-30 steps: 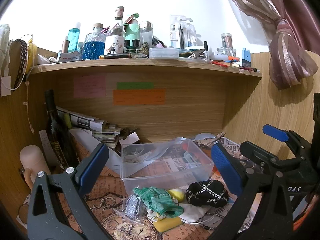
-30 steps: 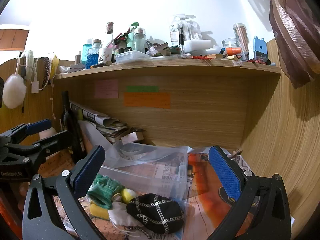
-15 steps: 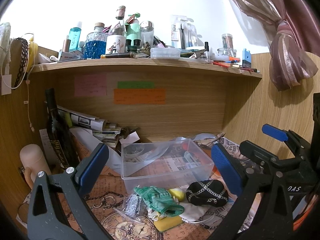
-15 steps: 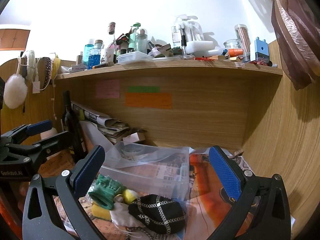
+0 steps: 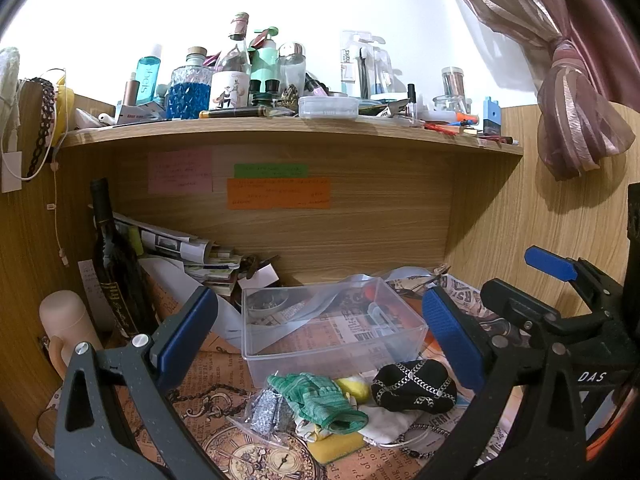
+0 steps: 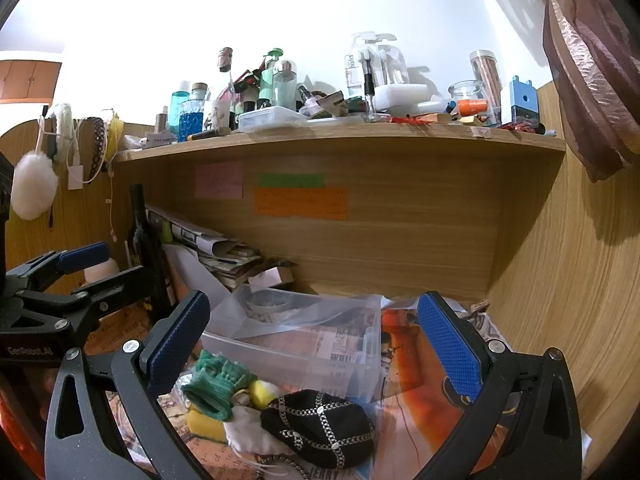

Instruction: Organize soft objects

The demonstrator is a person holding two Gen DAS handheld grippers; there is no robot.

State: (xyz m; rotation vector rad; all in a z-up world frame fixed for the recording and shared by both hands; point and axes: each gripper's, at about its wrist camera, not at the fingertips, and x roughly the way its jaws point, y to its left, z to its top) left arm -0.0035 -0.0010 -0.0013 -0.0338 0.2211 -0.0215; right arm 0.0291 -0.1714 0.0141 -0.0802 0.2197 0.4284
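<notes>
A pile of soft things lies on the papered desk in front of a clear plastic box: a green knitted piece, a black pouch with chain pattern, a yellow sponge, a white cloth and a small yellow ball. The pile also shows in the right wrist view, with the green piece and the black pouch before the box. My left gripper is open and empty above the pile. My right gripper is open and empty, right of the left one.
A dark wine bottle and stacked papers stand at the back left. A beige mug sits at the left. A wooden shelf crowded with bottles overhangs. Wooden walls close both sides. A glittery bag lies by the pile.
Both grippers have drifted slightly, shifting the views a little; the pile and box have not moved. Both stay open.
</notes>
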